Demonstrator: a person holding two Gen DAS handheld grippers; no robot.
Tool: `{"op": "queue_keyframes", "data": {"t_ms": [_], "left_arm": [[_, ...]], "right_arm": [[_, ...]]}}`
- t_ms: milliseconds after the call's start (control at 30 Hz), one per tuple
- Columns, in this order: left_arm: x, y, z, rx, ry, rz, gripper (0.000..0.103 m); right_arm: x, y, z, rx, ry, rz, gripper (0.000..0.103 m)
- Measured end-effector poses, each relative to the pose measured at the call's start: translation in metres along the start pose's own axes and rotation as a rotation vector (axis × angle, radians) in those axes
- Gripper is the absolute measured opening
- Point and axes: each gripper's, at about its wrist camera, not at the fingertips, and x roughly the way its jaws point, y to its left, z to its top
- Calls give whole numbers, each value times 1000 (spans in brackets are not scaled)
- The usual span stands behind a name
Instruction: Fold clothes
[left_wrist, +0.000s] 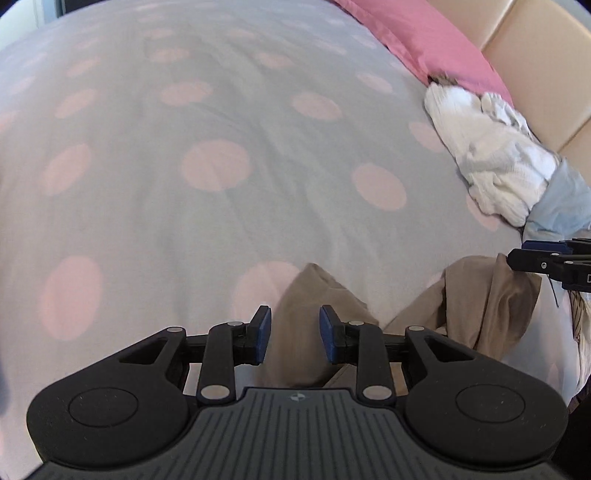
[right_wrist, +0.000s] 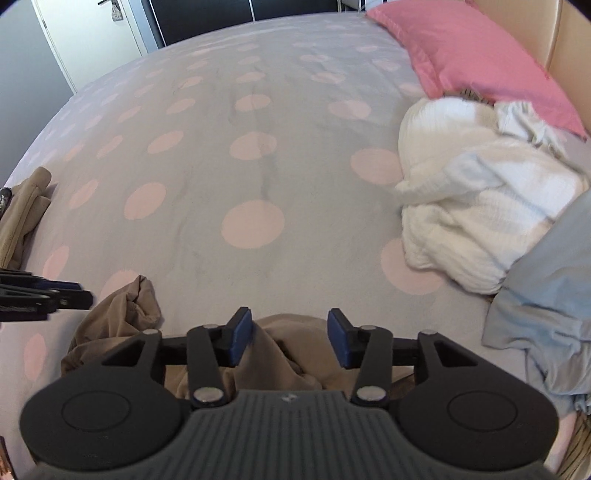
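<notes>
Below, tan garment (left_wrist: 306, 332) lies crumpled along bed's (left_wrist: 184, 147) lower frame edge, long axis left-right; left tool (left_wrist: 295, 334) and right tool (right_wrist: 290, 339) spread, pinching nothing.

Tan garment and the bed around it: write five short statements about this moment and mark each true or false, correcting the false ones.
1. The tan garment lies crumpled on a grey bedspread with pink dots. True.
2. The right gripper is clamped shut on the white clothes. False: its jaws stand apart over the tan garment, and the white clothes lie off to its right.
3. A pink pillow lies at the head of the bed, beyond the white clothes. True.
4. The left gripper hovers over the light blue garment. False: tan fabric shows between its open jaws; the light blue garment lies far to the right.
5. The white clothes are neatly folded. False: they lie in a rumpled heap.
</notes>
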Motion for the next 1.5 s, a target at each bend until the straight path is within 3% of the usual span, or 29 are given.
{"op": "queue_keyframes", "data": {"t_ms": [67,133,200,233,267,300,467,700,900,1067,1200,1300,1500], "left_arm": [[15,-5,0,3,20,-3,28],[26,-8,-1,2,32,-4,28],[28,-9,-4,-2,18,-1,28],[26,-9,-5,-5,10,-2,21],[24,-9,-6,-7,2,-4,8],[22,-9,-7,-10,-6,-2,4],[-20,5,-11,-47,-120,75,1],[-120,53,-27,-154,-280,255,0],[-187,80,-64,-208,-326,382,0],[-188,104,-105,-265,-269,460,0],[-163,123,-132,-314,-181,438,1],[-152,119,-140,-284,-137,476,1],[-160,90,-133,-206,-186,414,11]], "right_arm": [[9,-2,-2,11,32,19,49],[16,-2,-4,6,52,20,41],[19,-1,-6,-7,62,11,14],[21,0,-7,-13,67,7,12],[20,-1,-7,-11,65,7,9],[17,-2,-7,-5,60,11,8],[-5,-11,-9,40,14,18,6],[-58,-11,-6,51,-157,17,4],[-79,-2,-9,19,-226,11,4],[-56,3,-19,-3,-163,-26,3],[-28,0,-26,-25,-79,-70,4],[-16,-3,-33,-33,-20,-100,7],[-35,-5,-37,-7,-83,-125,15]]}}
